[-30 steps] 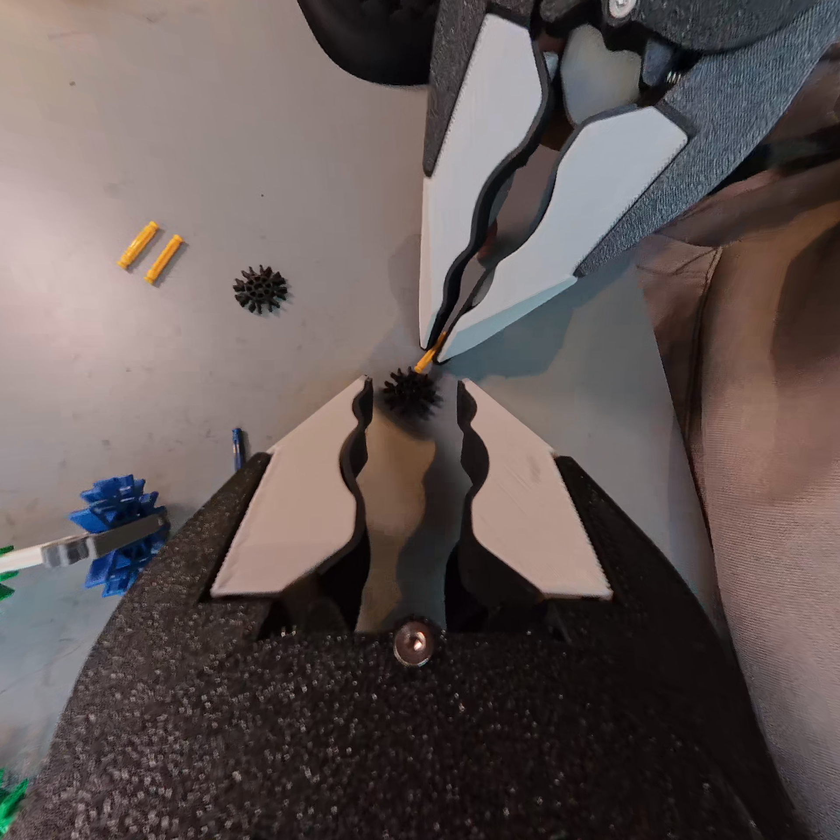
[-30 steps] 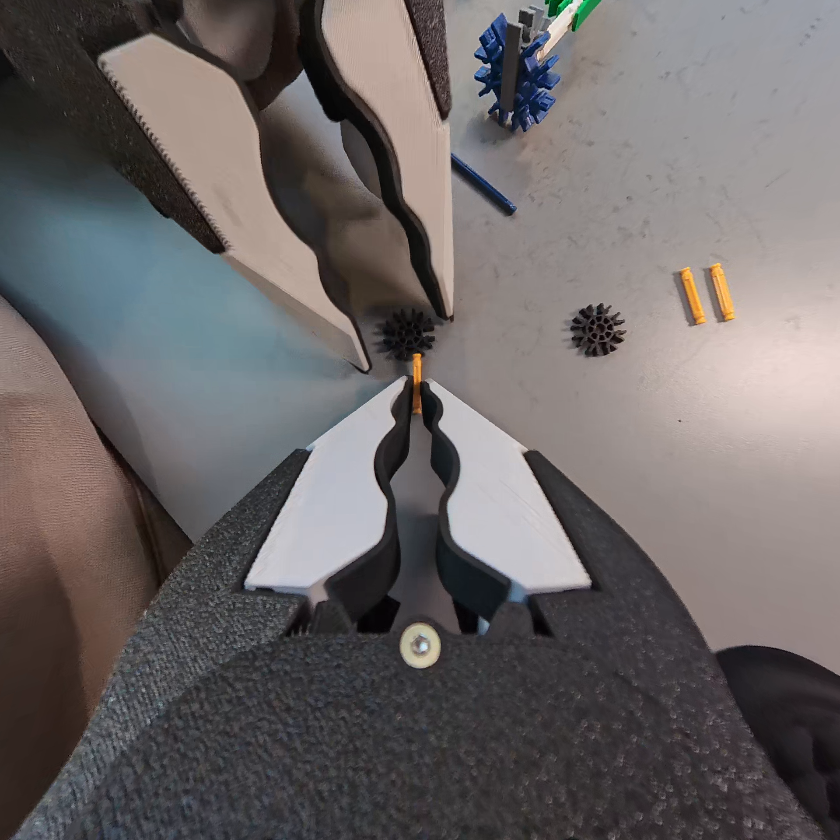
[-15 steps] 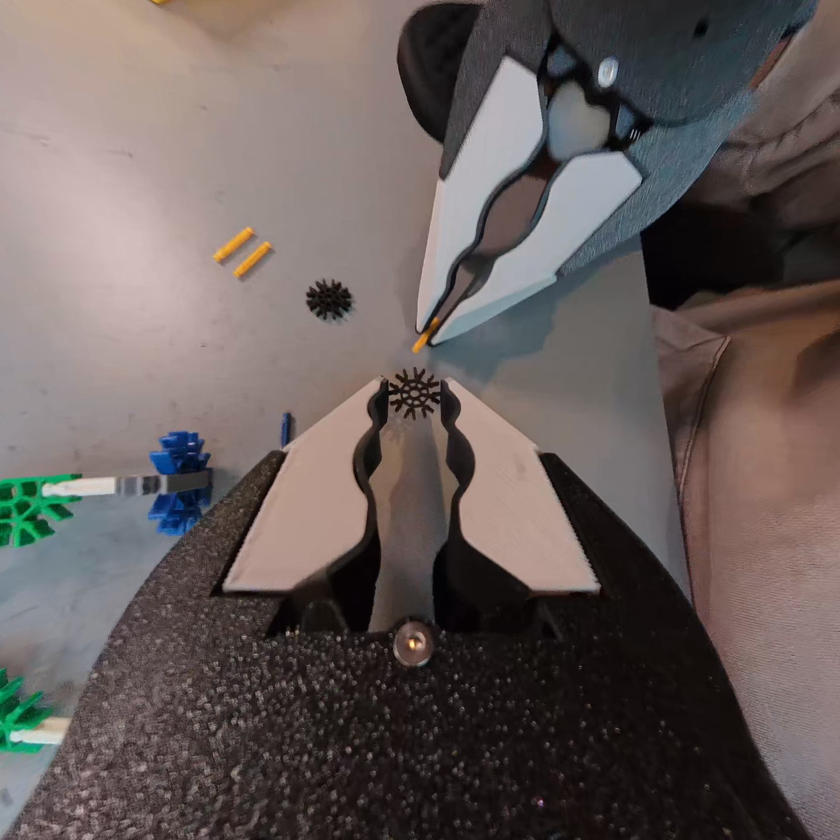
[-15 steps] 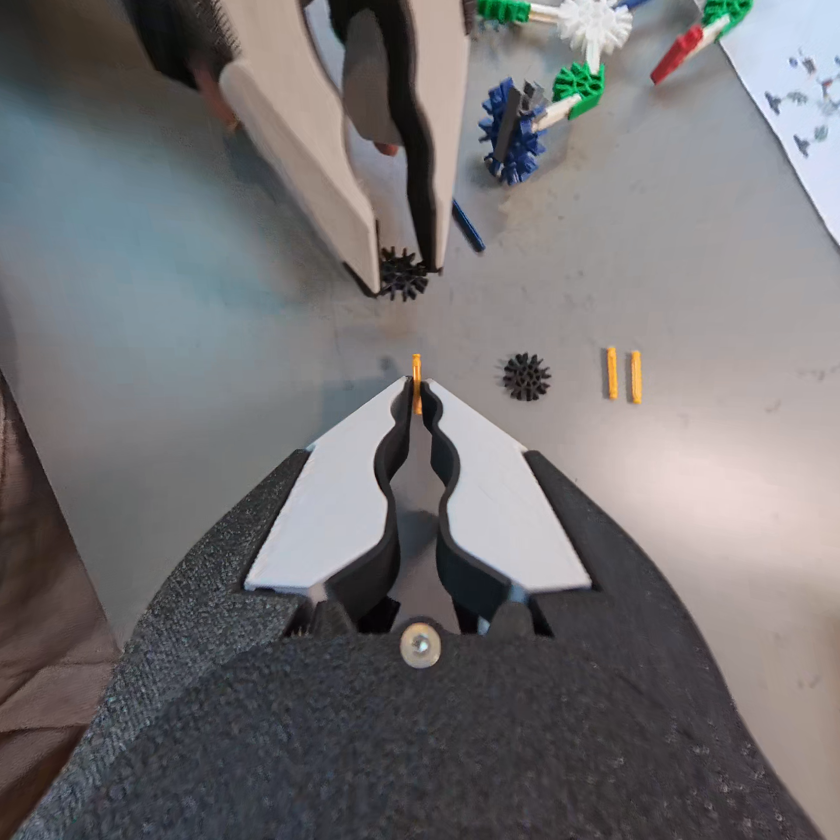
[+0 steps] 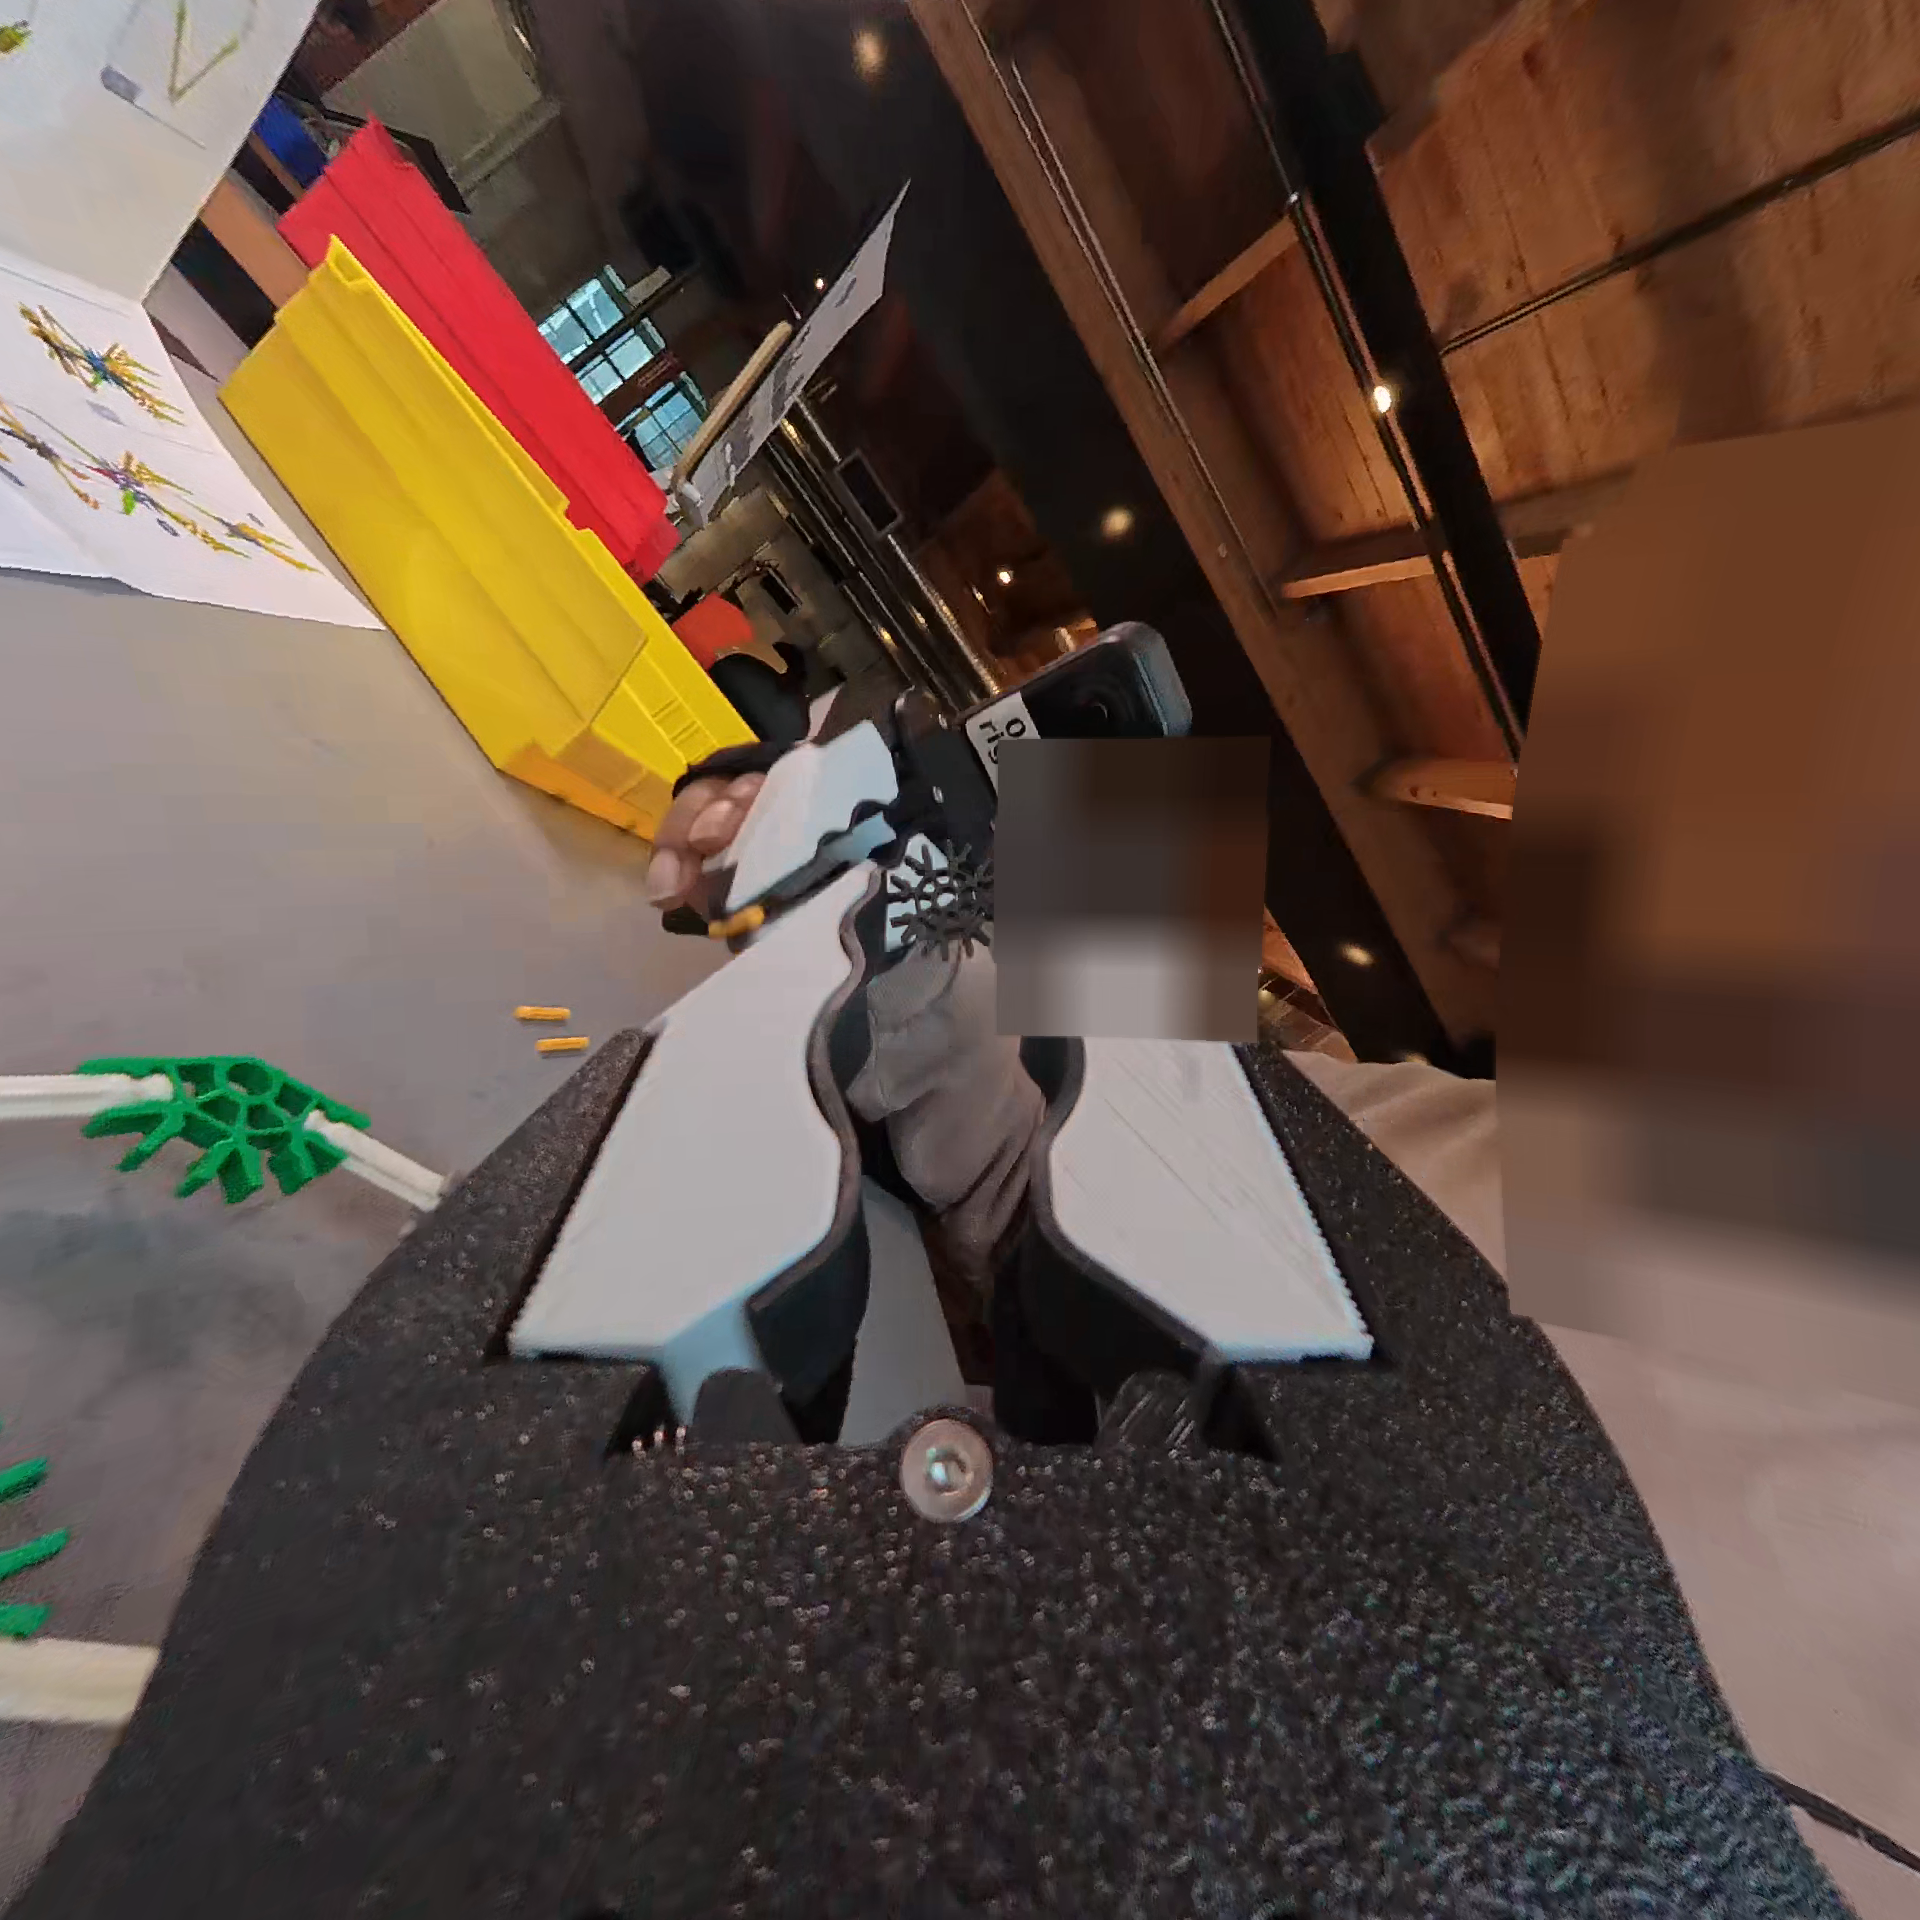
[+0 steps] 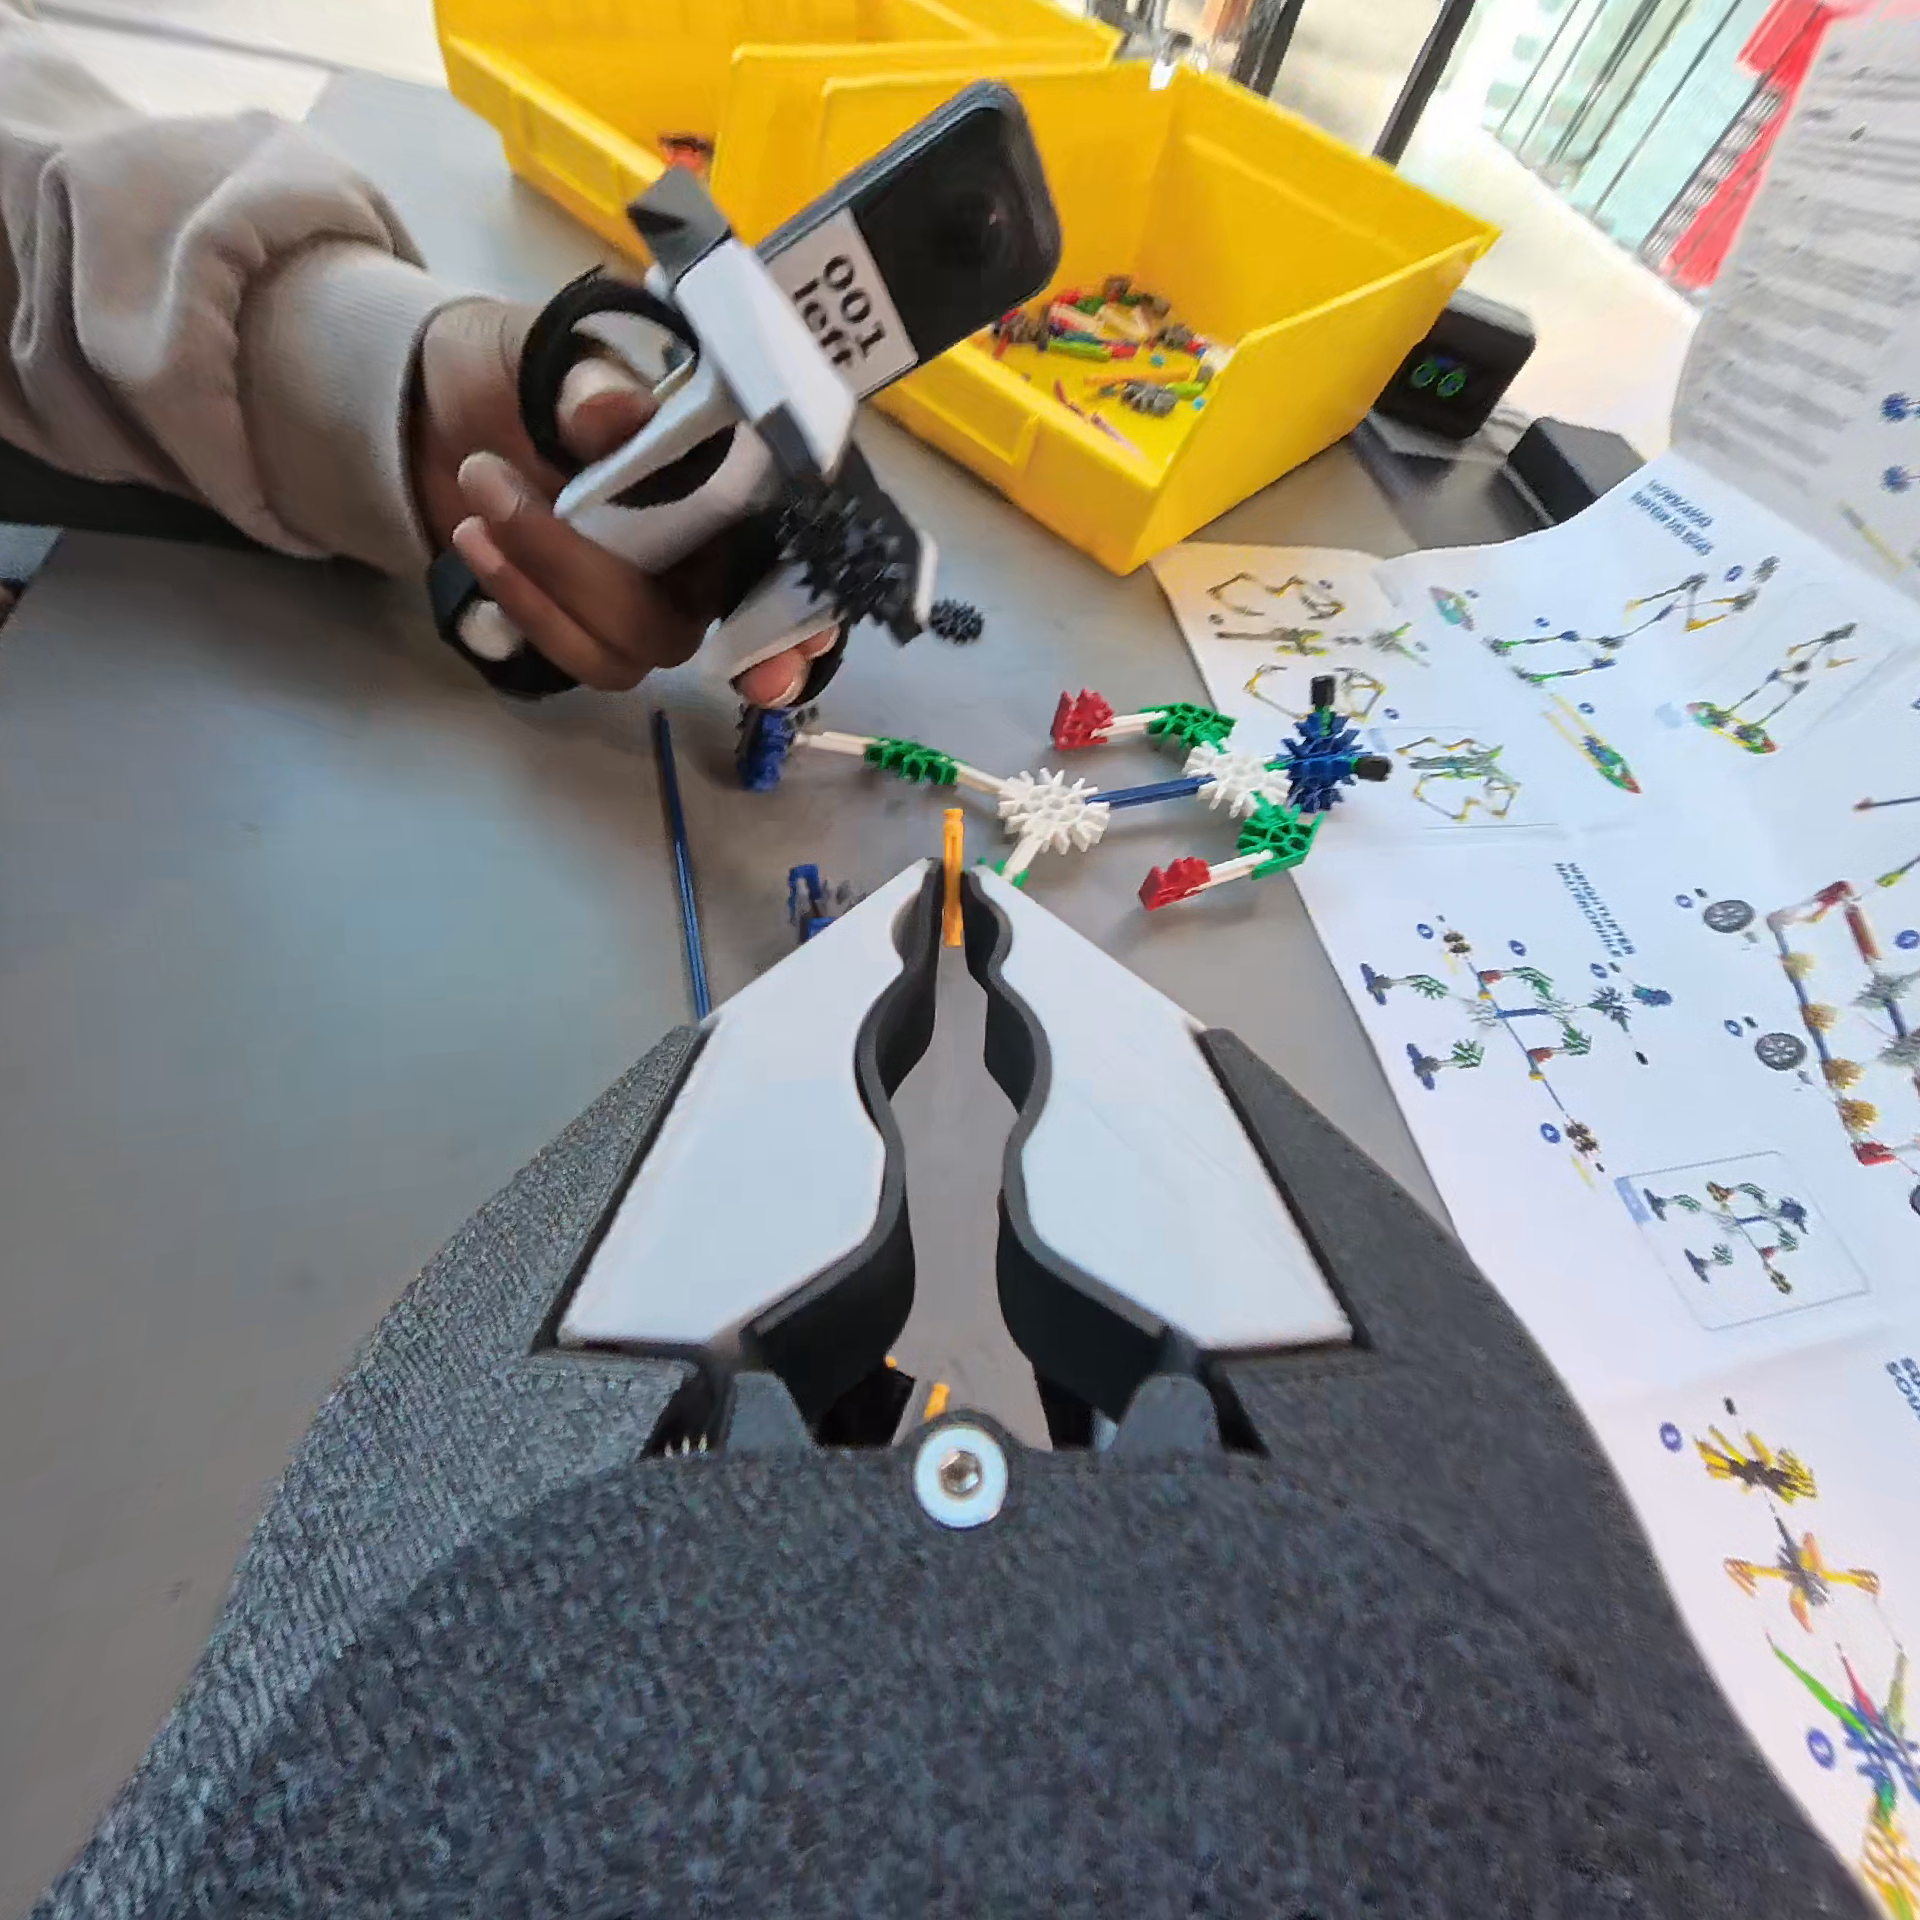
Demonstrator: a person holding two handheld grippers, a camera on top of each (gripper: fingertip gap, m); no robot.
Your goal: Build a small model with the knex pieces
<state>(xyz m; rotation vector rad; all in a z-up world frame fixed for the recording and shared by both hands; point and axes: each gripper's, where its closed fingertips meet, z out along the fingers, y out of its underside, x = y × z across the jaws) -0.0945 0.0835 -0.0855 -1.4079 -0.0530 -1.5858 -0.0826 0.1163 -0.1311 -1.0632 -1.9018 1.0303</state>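
My left gripper point(image 5: 938, 914) is shut on a black snowflake connector point(image 5: 940, 891) and holds it in the air; its right fingertip is hidden by a blurred patch. It also shows in the right wrist view point(image 6: 868, 582), held in a hand above the table with the black connector point(image 6: 844, 551). My right gripper point(image 6: 952, 883) is shut on a short yellow rod point(image 6: 952, 847) that sticks out past the tips. In the left wrist view the right gripper point(image 5: 774, 883) and its yellow rod point(image 5: 736, 923) are just left of the connector, apart from it.
A second black connector point(image 6: 956, 621) and a long blue rod point(image 6: 681, 862) lie on the grey table. A rod-and-connector model point(image 6: 1051, 808) lies ahead. Two yellow rods point(image 5: 551, 1027) lie loose. A yellow bin point(image 6: 1143, 312) of parts stands behind. Instruction sheets point(image 6: 1610, 935) lie to the right.
My left gripper closed on the black connector and lifted it off the table. Both grippers rose and tilted up. The right gripper kept its yellow rod.
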